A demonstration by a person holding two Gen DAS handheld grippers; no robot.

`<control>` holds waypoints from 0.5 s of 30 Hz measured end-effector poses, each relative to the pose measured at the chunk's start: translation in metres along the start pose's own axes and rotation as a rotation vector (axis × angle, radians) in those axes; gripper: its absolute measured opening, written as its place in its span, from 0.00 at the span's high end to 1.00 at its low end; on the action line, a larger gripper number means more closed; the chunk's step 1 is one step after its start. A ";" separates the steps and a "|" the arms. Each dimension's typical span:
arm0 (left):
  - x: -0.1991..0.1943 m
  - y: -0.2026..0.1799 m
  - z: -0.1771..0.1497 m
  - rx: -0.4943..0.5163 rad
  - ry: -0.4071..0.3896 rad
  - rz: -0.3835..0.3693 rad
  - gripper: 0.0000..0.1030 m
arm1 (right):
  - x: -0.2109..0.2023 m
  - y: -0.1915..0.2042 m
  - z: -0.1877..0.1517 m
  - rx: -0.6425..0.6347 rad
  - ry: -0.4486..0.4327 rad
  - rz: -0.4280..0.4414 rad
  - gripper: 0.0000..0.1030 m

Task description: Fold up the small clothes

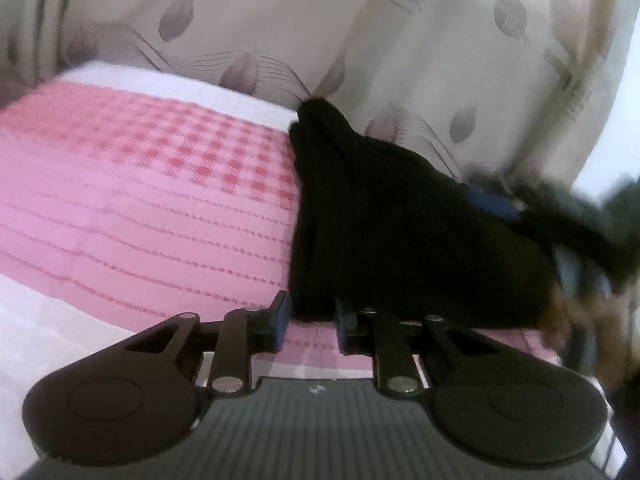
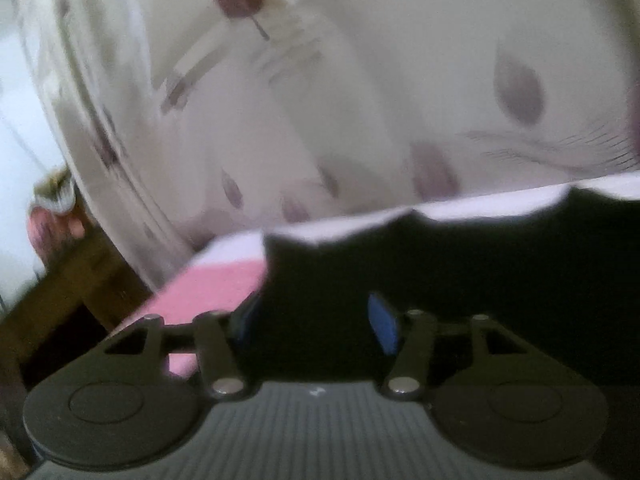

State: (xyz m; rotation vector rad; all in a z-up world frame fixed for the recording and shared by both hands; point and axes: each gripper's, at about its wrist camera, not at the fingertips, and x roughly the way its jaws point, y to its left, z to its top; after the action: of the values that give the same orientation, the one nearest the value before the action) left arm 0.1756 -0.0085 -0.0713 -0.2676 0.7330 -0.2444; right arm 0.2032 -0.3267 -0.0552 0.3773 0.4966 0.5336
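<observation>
A black garment [image 1: 400,232] lies bunched on the pink checked cloth [image 1: 140,184], on its right side. My left gripper [image 1: 310,322] is open, low over the cloth, its blue pads just at the garment's near edge, nothing between them. The right gripper shows blurred at the right of the left wrist view [image 1: 496,200], against the garment's far side. In the right wrist view the right gripper [image 2: 316,320] is open wide, with the black garment [image 2: 460,272] lying between and beyond its blue pads [image 2: 382,322]. The view is motion-blurred.
A pale curtain with grey leaf prints [image 1: 320,28] hangs right behind the surface. The pink cloth's white border [image 1: 180,84] runs along the far edge. A brown wooden frame [image 2: 60,280] and a bright window area [image 2: 16,140] lie to the left of the right gripper.
</observation>
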 end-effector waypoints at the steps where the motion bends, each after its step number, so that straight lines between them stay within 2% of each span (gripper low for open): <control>1: -0.004 -0.001 0.002 0.010 -0.012 0.007 0.51 | -0.012 0.002 -0.005 -0.028 -0.003 -0.022 0.44; 2: -0.010 -0.004 0.006 0.023 -0.035 0.010 0.42 | -0.026 0.002 -0.010 -0.057 -0.008 -0.045 0.43; 3: -0.015 -0.006 0.010 0.033 -0.065 0.015 0.29 | -0.042 0.000 -0.014 -0.094 -0.012 -0.081 0.38; 4: -0.020 -0.010 0.014 0.047 -0.099 0.020 0.25 | -0.054 -0.004 -0.016 -0.121 -0.016 -0.117 0.33; 6: -0.021 -0.019 0.028 0.086 -0.148 0.012 0.26 | -0.074 -0.012 -0.020 -0.155 -0.030 -0.179 0.32; 7: -0.016 -0.024 0.035 0.101 -0.148 -0.007 0.28 | -0.083 -0.021 -0.019 -0.153 -0.043 -0.202 0.32; 8: -0.008 -0.029 0.044 0.116 -0.132 -0.027 0.36 | -0.090 -0.030 -0.018 -0.144 -0.056 -0.229 0.32; 10: 0.018 -0.043 0.059 0.170 -0.081 -0.039 0.42 | -0.104 -0.049 -0.020 -0.132 -0.072 -0.287 0.32; 11: 0.034 -0.048 0.064 0.195 -0.051 -0.021 0.53 | -0.108 -0.059 -0.021 -0.122 -0.072 -0.317 0.32; 13: 0.070 -0.050 0.074 0.200 0.003 0.040 0.65 | -0.114 -0.079 -0.022 -0.093 -0.066 -0.358 0.32; 15: 0.103 -0.046 0.082 0.203 0.038 0.123 0.65 | -0.115 -0.094 -0.028 -0.064 -0.046 -0.374 0.32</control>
State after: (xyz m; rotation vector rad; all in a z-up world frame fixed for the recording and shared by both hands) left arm 0.2998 -0.0705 -0.0618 -0.0244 0.7536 -0.2054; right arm 0.1381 -0.4607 -0.0809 0.2275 0.4904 0.1781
